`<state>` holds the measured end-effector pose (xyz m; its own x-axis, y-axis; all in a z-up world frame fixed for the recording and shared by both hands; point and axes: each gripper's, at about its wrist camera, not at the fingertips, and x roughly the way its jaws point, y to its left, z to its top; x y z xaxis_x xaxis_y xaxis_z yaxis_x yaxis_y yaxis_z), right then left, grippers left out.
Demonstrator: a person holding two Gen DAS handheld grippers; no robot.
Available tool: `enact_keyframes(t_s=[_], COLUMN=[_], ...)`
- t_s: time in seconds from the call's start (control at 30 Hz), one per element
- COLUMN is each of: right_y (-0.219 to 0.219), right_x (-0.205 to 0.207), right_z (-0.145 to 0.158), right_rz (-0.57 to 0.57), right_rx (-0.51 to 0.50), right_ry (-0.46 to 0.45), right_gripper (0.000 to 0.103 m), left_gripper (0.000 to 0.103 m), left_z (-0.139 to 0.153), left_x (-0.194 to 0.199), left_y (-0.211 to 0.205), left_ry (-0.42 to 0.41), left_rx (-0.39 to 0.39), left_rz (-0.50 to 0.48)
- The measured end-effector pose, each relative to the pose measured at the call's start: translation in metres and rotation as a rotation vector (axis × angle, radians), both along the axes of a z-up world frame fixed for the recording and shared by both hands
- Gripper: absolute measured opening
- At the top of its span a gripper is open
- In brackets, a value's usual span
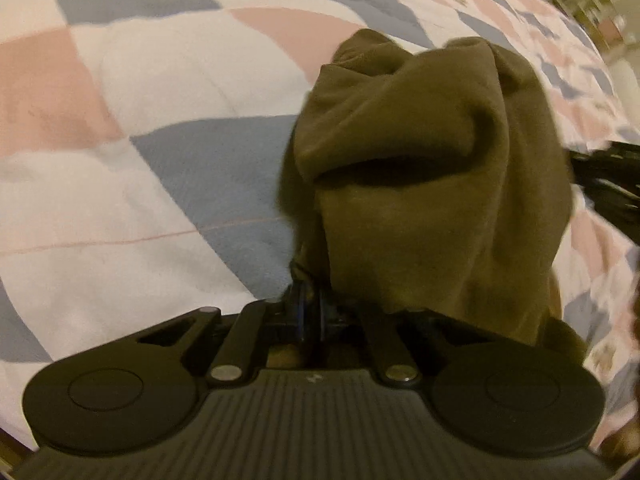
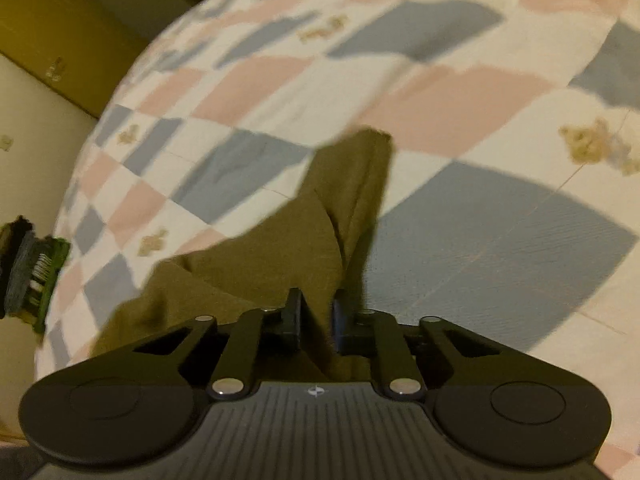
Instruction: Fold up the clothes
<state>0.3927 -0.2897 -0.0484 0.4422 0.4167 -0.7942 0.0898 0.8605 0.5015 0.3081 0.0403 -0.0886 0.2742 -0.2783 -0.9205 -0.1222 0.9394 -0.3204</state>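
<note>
An olive-green garment (image 1: 424, 168) hangs bunched above a checkered bedspread (image 1: 140, 120). My left gripper (image 1: 311, 304) is shut on an edge of it, and the cloth drapes forward and to the right of the fingers. In the right wrist view the same garment (image 2: 304, 240) runs between the fingers of my right gripper (image 2: 317, 320), which is shut on a fold of it. The cloth stretches forward to a point over the bedspread (image 2: 480, 216).
The bed's edge and a pale floor (image 2: 24, 160) show at left in the right wrist view, with a wooden cabinet (image 2: 60, 28) beyond. The other gripper's body shows at the frame edges (image 1: 608, 176) (image 2: 28, 272).
</note>
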Motion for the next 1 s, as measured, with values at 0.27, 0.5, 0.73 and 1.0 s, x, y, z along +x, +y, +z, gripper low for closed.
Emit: enact_keyframes(t_s=[0.27, 0.5, 0.73, 1.0], right_y=[-0.105, -0.162, -0.160, -0.166], right_x=[-0.087, -0.156, -0.153, -0.157], right_z=[0.044, 0.000, 0.006, -0.018], right_rz=[-0.189, -0.376, -0.394, -0.553], right_rx=[-0.182, -0.272, -0.191, -0.011], right_ry=[0.122, 0.410, 0.325, 0.307], right_gripper=[0.003, 0.003, 0.027, 0.048], left_gripper=[0.009, 0.031, 0.072, 0.014], left_z=[0.032, 0.037, 0.035, -0.001], left_x=[-0.004, 0.015, 0.069, 0.126], left_y=[-0.004, -0.014, -0.038, -0.087], left_ry=[-0.015, -0.024, -0.079, -0.030], left_rx=[-0.012, -0.012, -0.061, 0.010], left_rz=[-0.094, -0.116, -0.124, -0.172])
